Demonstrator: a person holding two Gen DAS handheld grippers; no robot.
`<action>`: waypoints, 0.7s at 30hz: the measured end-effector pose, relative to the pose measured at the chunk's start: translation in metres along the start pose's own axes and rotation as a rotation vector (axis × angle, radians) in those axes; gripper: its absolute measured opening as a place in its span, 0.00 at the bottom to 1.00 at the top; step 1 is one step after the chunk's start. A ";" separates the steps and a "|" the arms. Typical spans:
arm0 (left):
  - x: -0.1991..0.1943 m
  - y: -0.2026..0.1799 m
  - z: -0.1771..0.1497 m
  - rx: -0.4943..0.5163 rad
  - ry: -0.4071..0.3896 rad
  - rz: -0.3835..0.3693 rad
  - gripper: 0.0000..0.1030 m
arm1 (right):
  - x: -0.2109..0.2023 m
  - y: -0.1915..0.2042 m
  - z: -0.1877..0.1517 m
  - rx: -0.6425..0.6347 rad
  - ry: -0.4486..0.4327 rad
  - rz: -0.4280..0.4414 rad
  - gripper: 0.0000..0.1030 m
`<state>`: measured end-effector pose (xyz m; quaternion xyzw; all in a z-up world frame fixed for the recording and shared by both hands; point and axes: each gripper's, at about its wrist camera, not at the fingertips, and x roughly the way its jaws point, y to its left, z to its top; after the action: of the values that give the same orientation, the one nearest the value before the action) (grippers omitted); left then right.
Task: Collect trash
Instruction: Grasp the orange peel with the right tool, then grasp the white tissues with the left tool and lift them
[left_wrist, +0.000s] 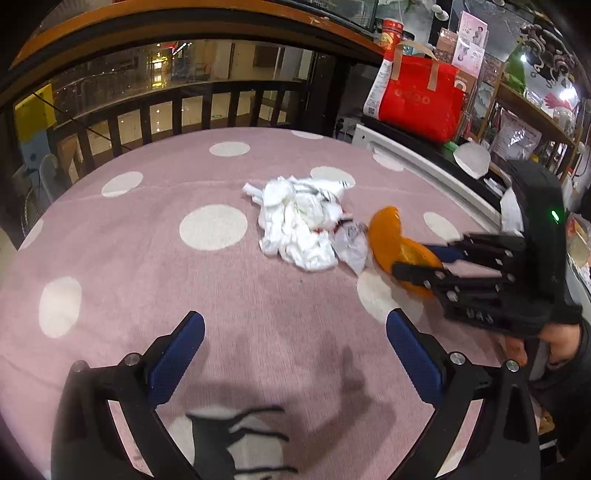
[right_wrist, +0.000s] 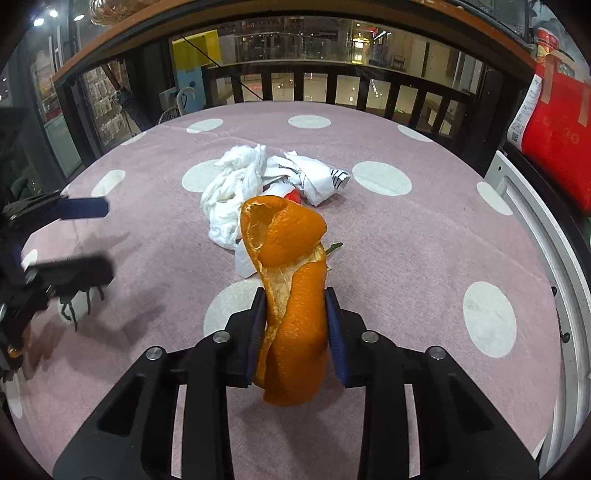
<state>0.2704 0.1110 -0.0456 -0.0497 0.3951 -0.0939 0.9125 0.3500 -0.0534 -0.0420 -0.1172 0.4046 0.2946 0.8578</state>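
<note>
Your right gripper (right_wrist: 295, 317) pinches the orange peel (right_wrist: 291, 295) just this side of the crumpled white wrappers (right_wrist: 236, 195), while your left gripper (left_wrist: 295, 354) hovers wide and empty nearer you, so a loose squeeze could let the curled, springy peel slip onto the cloth.

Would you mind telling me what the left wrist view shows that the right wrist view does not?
Only the left wrist view shows the person's hand holding the right gripper, plus cluttered wooden shelves.

Only the right wrist view shows the curled orange peel's pale inner side, clamped between blue pads.

Both show the crumpled white paper pile on the pink dotted tablecloth.
</note>
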 end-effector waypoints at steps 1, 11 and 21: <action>0.003 0.001 0.005 -0.007 -0.009 -0.003 0.94 | -0.005 -0.001 -0.001 0.010 -0.011 0.002 0.30; 0.060 0.018 0.045 -0.111 0.034 -0.023 0.69 | -0.046 0.001 -0.016 0.040 -0.059 0.004 0.30; 0.077 0.008 0.045 -0.068 0.051 -0.006 0.21 | -0.064 -0.002 -0.033 0.081 -0.085 0.001 0.30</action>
<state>0.3559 0.1035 -0.0707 -0.0796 0.4210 -0.0841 0.8997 0.2981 -0.0959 -0.0146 -0.0695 0.3796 0.2832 0.8780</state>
